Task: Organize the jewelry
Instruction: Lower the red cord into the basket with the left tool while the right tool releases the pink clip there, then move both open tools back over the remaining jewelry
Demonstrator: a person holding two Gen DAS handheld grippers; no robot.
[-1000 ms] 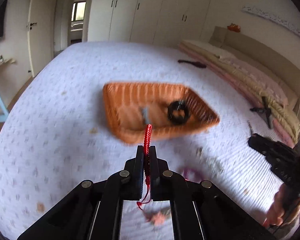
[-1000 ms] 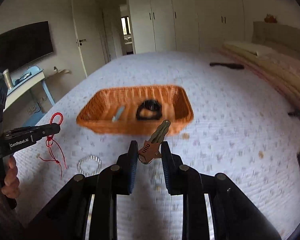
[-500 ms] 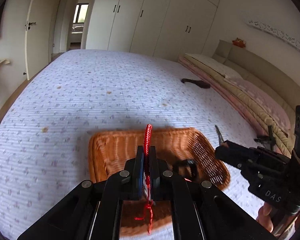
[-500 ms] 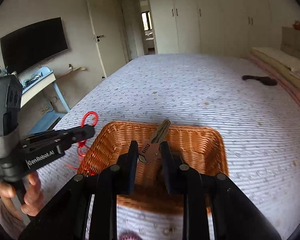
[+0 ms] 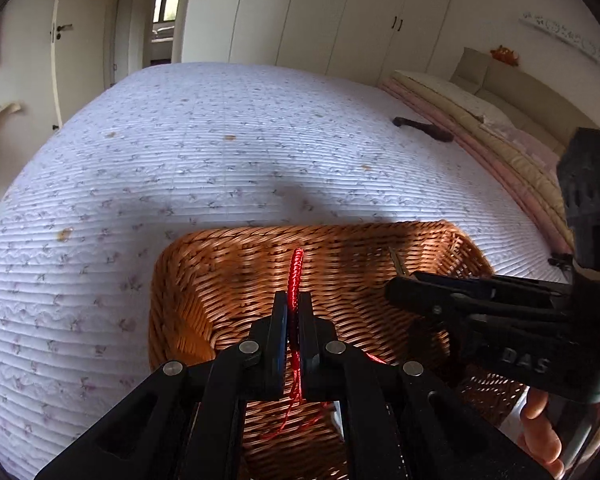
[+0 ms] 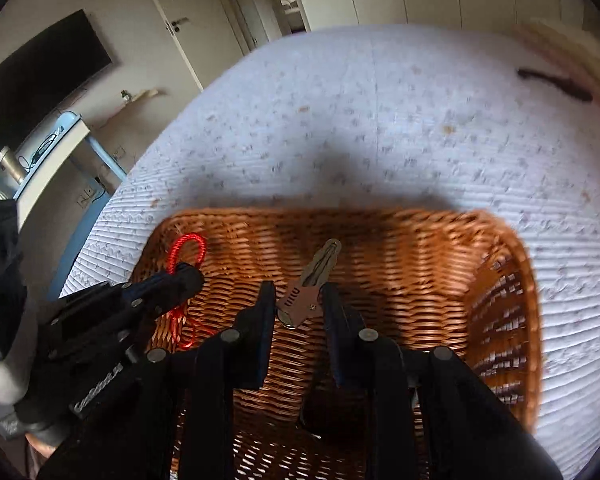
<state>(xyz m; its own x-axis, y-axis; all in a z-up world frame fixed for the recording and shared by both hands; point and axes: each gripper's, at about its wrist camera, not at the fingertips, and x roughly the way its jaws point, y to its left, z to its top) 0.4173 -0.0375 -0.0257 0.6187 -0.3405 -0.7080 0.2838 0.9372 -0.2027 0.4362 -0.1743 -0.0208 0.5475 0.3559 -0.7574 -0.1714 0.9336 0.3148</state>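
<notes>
Both tools now over the basket (image 5: 188,276), left tool (image 5: 294,312) pinching red cord (image 5: 296,268), right tool (image 6: 298,304) gripping clip (image 6: 312,280).

I count one wicker basket (image 5: 204,280); above it, two grippers, one red cord bracelet (image 5: 297,268), one guitar-shaped clip (image 6: 314,284). Beyond it, one dark object (image 5: 422,129).

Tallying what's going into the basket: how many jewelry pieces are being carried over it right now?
2. A red braided cord bracelet pinched in the left gripper and a tan hair clip in the right gripper, both above the orange wicker basket. Pieces beneath the grippers may be hidden.
</notes>
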